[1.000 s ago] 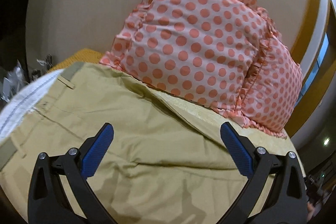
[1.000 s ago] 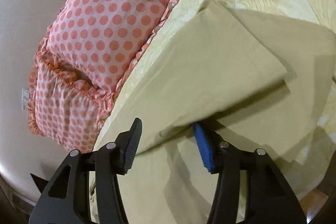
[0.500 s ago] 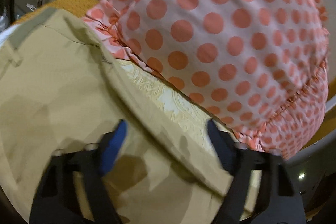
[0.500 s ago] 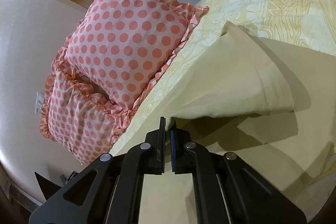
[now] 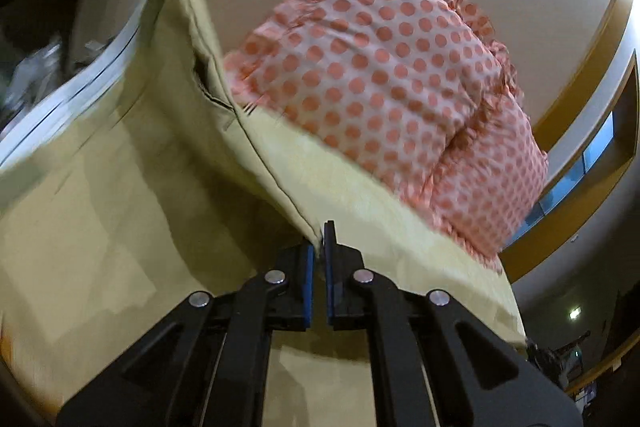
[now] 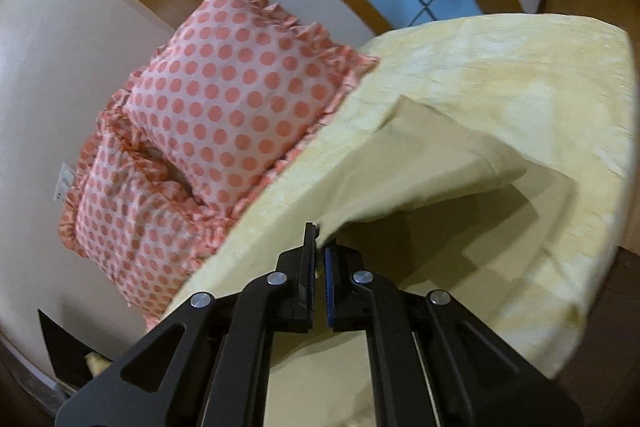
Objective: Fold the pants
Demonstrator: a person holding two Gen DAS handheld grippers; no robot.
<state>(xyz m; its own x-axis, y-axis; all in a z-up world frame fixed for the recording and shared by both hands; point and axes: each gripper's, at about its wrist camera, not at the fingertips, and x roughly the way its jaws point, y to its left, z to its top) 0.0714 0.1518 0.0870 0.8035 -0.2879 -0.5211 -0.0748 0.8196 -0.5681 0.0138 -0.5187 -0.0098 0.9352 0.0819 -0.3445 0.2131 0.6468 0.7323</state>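
The khaki pants [image 5: 120,187] lie on a pale yellow bedspread [image 5: 360,195]. My left gripper [image 5: 319,247] is shut on the pants' side edge near the waistband and holds it lifted off the bed; the white waistband lining shows at the upper left. In the right wrist view, my right gripper [image 6: 319,245] is shut on the edge of a pant leg [image 6: 420,163] and holds it raised above the bedspread [image 6: 520,79], with the fabric draping away to the right.
Two pink pillows with orange polka dots [image 5: 380,75] [image 6: 224,99] lean against the cream headboard wall, close behind the pants. The bed's right edge [image 6: 600,267] drops off beside dark wood. Clutter shows blurred at far left [image 5: 36,67].
Both grippers went from open to shut on the pants' edges. They have lifted the fabric off the bed, and both views have tilted upward.
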